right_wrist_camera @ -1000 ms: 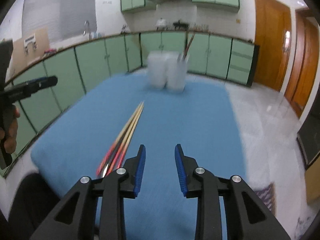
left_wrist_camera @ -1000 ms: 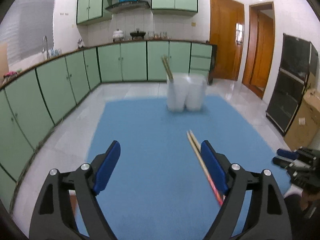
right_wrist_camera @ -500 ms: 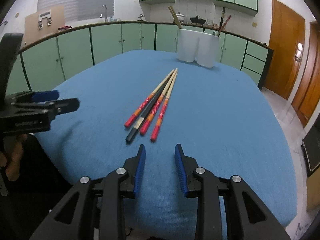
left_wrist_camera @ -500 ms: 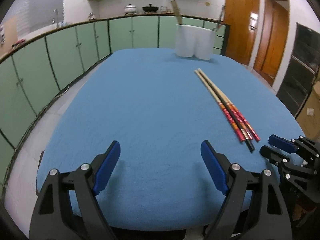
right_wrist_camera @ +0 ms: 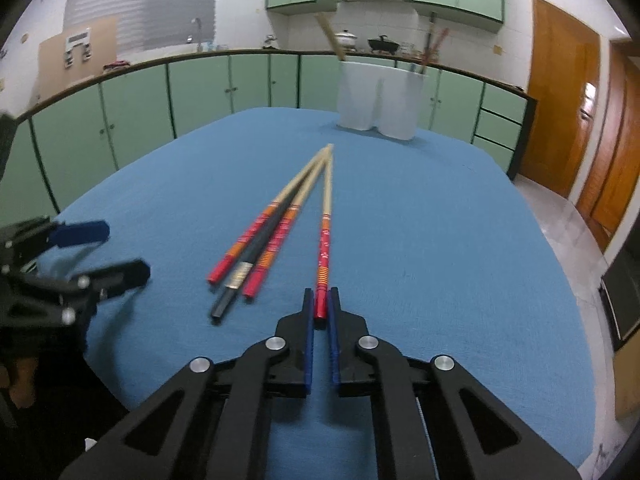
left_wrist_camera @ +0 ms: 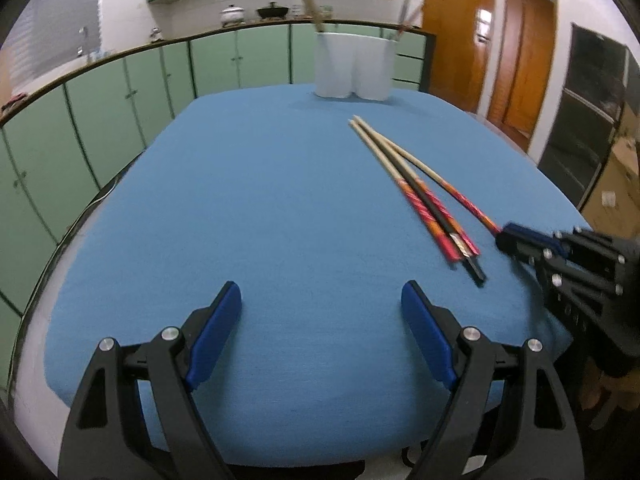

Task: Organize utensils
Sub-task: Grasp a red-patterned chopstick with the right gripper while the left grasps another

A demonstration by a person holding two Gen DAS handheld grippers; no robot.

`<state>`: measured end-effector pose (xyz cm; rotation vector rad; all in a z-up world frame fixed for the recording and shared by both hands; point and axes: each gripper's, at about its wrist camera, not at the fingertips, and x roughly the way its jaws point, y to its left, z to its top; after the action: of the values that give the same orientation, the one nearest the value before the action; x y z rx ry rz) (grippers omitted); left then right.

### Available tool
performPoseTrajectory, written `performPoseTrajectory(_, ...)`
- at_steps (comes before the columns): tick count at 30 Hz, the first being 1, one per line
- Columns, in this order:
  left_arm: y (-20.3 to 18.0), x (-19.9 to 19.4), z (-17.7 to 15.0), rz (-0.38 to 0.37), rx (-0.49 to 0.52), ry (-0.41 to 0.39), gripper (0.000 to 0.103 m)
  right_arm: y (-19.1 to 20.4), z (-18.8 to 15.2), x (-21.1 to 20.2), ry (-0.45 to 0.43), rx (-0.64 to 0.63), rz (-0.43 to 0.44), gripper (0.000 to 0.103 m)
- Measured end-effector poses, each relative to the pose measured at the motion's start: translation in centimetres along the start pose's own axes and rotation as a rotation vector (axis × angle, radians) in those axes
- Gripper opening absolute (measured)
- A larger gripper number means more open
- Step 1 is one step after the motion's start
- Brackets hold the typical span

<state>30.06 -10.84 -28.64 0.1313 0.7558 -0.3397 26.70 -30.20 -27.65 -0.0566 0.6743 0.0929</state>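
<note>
Several chopsticks lie on the blue table [right_wrist_camera: 420, 220]. My right gripper [right_wrist_camera: 320, 312] is shut on the red end of one red-handled chopstick [right_wrist_camera: 326, 224], its tip still resting by the others. Three more chopsticks [right_wrist_camera: 264, 240], two red-handled and one black, lie just left of it; they also show in the left wrist view [left_wrist_camera: 420, 196]. My left gripper [left_wrist_camera: 320, 312] is open and empty over the near table edge. A white two-part holder [right_wrist_camera: 378, 96] with a few sticks in it stands at the far edge, also seen in the left wrist view [left_wrist_camera: 354, 66].
Green cabinets [left_wrist_camera: 120, 92] run along the left and back. Wooden doors [right_wrist_camera: 568, 112] are at the right. The table's near edge [left_wrist_camera: 280, 452] drops off just under my left gripper.
My right gripper has moved forward and closed on one chopstick's red end, swinging that end away from the bundle. My left gripper has moved a little closer over the table.
</note>
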Motion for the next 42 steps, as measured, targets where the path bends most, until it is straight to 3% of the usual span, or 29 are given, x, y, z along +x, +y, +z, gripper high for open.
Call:
performPoseTrajectory(11,-4.6,1.7,0.7,-0.032,0.051,-0.01,0.08,-3.8,-0.7,-0.6,0.012,0.101,-0.037,0.006)
performPoseTrajectory(17,-5.0,2.4,1.3,0.0,0.032,-0.021,0.08,-3.8,-0.6,-0.5,0.007,0.106,-0.03,0.006)
performPoseTrajectory(20,-4.7,2.5,1.5,0.026,0.012,-0.034,0.075,-3.8,-0.7,-0.5,0.003,0.105,-0.031,0.007)
performPoseTrajectory(26,-3.8,2.5,2.0,0.018,-0.021,-0.059,0.039,-3.5,-0.8,-0.3,-0.005,0.097,-0.034,0.007)
performPoseTrajectory(28,-3.6,2.6,2.0,0.014,-0.024,-0.064,0.016,-3.3,-0.8,-0.2,-0.007,0.09,-0.038,0.007)
performPoseTrajectory(30,-3.2,2.6,2.1,0.015,-0.05,-0.065,0.005,-3.2,-0.7,-0.2,-0.008,0.08,-0.043,0.007)
performPoseTrajectory(35,-1.1,2.3,1.9,0.098,-0.137,-0.07,0.005,-2.2,-0.8,-0.4,-0.011,0.046,-0.036,0.008)
performPoseTrajectory(39,-0.6,2.1,1.7,0.116,-0.14,-0.061,0.007,-2.0,-0.9,-0.5,-0.013,0.052,-0.037,0.008)
performPoseTrajectory(42,-0.6,2.0,1.7,0.108,-0.121,-0.061,0.02,-2.0,-1.1,-0.8,-0.009,0.067,-0.036,0.008)
